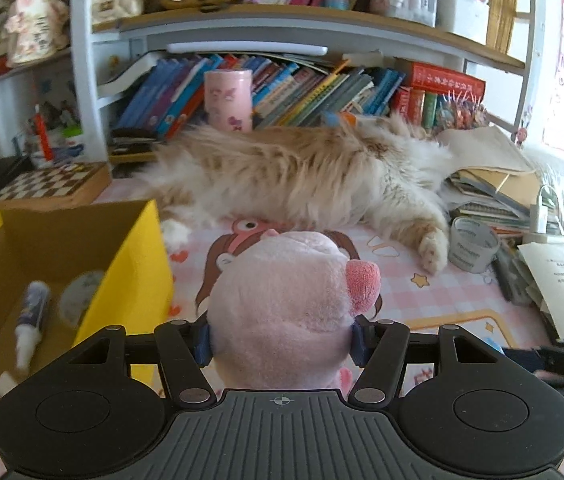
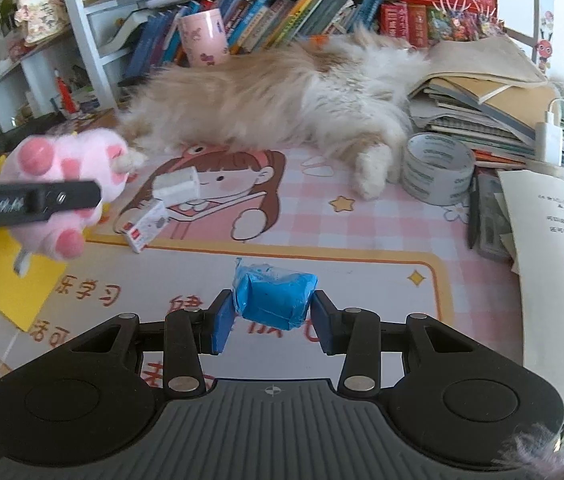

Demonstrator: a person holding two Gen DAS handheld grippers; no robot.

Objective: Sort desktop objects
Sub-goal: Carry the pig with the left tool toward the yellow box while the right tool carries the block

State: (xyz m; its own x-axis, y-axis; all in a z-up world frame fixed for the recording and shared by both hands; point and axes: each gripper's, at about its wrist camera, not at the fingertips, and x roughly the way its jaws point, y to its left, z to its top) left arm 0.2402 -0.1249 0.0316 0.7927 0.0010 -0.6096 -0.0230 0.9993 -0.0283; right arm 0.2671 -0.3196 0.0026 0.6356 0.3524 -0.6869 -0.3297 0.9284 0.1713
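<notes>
Sorting is partly done: the yellow box (image 1: 134,264) already contains a small bottle (image 1: 32,320) and a round item, too blurred to identify. Still on the mat (image 2: 362,240) are two white packets (image 2: 150,224) and a tape roll (image 2: 438,168); a cat (image 1: 302,176) lies behind them. The left gripper (image 1: 280,344), angled downward just beside the box, pinches a pink plush (image 1: 286,300) clear of the mat. The right gripper (image 2: 272,320), angled downward over the mat, is clamped on a blue packet (image 2: 274,296).
</notes>
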